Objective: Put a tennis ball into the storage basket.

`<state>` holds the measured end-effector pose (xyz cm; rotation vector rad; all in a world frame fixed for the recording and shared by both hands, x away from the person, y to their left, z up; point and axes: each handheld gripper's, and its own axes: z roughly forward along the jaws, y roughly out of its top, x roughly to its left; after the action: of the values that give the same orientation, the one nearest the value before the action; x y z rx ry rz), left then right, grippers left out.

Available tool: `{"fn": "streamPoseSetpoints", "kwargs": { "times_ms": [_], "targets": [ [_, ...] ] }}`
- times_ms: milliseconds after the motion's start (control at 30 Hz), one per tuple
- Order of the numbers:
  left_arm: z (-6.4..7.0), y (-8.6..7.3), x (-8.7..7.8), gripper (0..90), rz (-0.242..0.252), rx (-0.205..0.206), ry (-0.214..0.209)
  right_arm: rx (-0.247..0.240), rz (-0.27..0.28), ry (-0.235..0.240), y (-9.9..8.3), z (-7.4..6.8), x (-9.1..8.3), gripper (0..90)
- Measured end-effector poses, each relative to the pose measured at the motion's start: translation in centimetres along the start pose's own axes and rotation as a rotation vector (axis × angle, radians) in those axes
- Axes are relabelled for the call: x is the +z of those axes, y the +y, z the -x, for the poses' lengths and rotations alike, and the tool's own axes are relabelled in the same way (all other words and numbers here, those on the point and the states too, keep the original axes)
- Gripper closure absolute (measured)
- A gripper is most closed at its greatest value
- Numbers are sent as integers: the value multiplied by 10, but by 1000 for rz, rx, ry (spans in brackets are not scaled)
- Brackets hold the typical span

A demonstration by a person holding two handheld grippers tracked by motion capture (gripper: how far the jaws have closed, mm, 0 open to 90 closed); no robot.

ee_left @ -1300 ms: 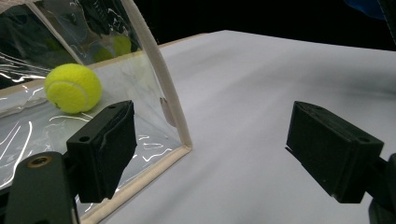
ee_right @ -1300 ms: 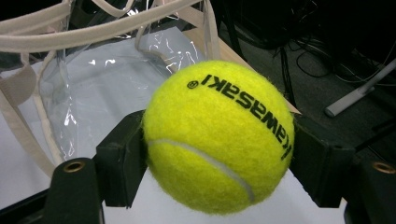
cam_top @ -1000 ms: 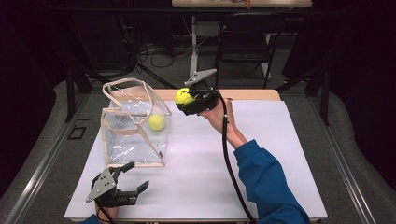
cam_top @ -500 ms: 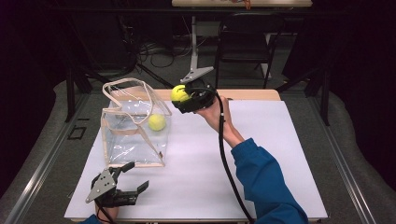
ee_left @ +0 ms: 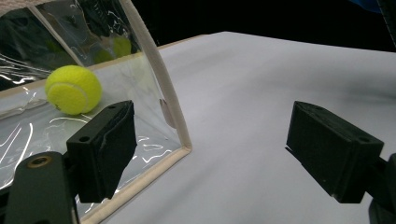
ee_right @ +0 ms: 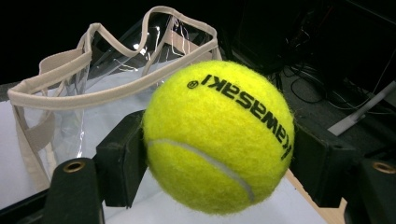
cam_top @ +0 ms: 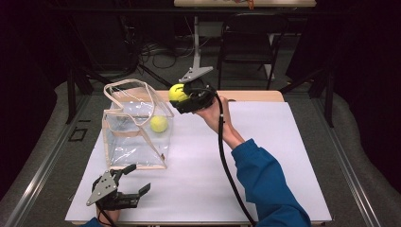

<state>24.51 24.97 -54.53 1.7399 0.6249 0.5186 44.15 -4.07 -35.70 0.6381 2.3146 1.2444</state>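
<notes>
1. Right gripper (cam_top: 182, 97): your jaws are pinched on a yellow tennis ball (cam_top: 178, 92), one black pad on each side of it. In the right gripper view the held ball (ee_right: 218, 135) sits squarely between the pads, with black "Kawasaki" lettering across its upper face, reading upside down.
2. Landmark: the clear plastic bag (cam_top: 135, 127) with beige trim, standing upright on the white table top (cam_top: 265, 142), mouth open upward.
3. Held ball relative to the bag: raised off the table, just beside the bag's upper right rim, at about rim height. From the right gripper view the bag's open mouth (ee_right: 116, 60) lies just past the ball.
4. Second tennis ball (cam_top: 159, 124): already inside the bag, resting on its floor near the right wall. In the left gripper view it shows through the clear wall (ee_left: 74, 89).
5. Left gripper (cam_top: 127, 191): your jaws are spread wide with nothing between them. It sits low over the table just in front of the bag's near edge, apart from the trim.
6. In the left gripper view one pad overlaps the bag's near corner seam (ee_left: 163, 93); I cannot tell whether it touches.
7. Your right forearm, in a blue sleeve (cam_top: 265, 184), runs from the table's near edge up toward the bag's right side, gripper cable trailing along it.
</notes>
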Motion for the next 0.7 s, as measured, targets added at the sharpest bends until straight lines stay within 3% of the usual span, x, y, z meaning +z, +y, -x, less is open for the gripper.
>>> {"fn": "streamPoseSetpoints", "kwargs": {
  "times_ms": [700],
  "targets": [
    [0,0,0,158,0,-1,3,-22,22,8,8,-8,5,268]
  ]
}}
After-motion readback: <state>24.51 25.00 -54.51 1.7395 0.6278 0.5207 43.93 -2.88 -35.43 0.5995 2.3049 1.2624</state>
